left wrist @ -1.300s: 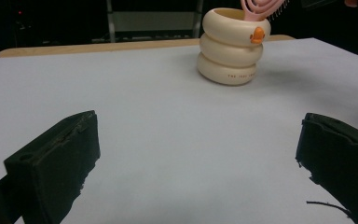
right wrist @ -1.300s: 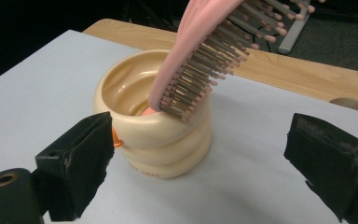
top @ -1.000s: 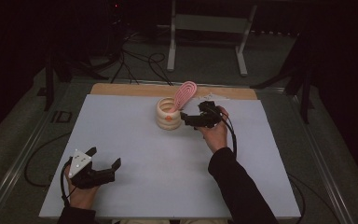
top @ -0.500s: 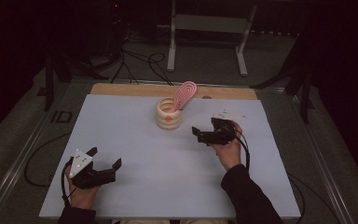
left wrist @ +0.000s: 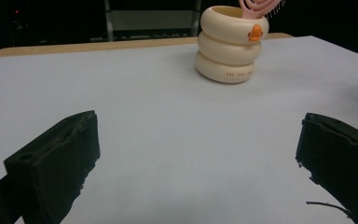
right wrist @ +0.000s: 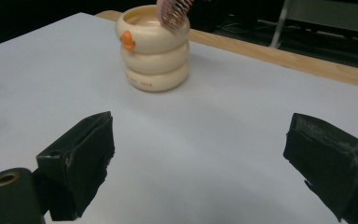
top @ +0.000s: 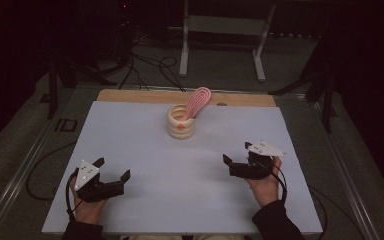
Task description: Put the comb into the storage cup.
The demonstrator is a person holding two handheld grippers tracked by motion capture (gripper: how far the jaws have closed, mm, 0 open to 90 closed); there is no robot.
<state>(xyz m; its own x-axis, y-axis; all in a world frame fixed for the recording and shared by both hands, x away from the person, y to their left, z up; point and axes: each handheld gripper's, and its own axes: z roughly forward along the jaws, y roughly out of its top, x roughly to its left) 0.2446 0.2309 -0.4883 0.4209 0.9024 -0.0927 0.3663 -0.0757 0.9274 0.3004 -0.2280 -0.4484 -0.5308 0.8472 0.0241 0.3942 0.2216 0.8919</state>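
Left gripper (top: 111,174): near the front left corner of the table (top: 130,130), jaws spread wide and empty, placed as it was a second ago; cream ringed holder (top: 181,122): upright toward the middle of the back edge, pink brush (top: 198,101) standing in it, leaning right. Right gripper (top: 239,156): jaws parted and empty, now drawn back from beside the holder to the front right area; judgement: brush delivered and released, placing step apparently complete.

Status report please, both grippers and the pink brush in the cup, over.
Left gripper open, empty, low at the near left. Right gripper open, empty, near right. Pink brush stands tilted in the cream ringed cup, nothing touching it. White table bare between.
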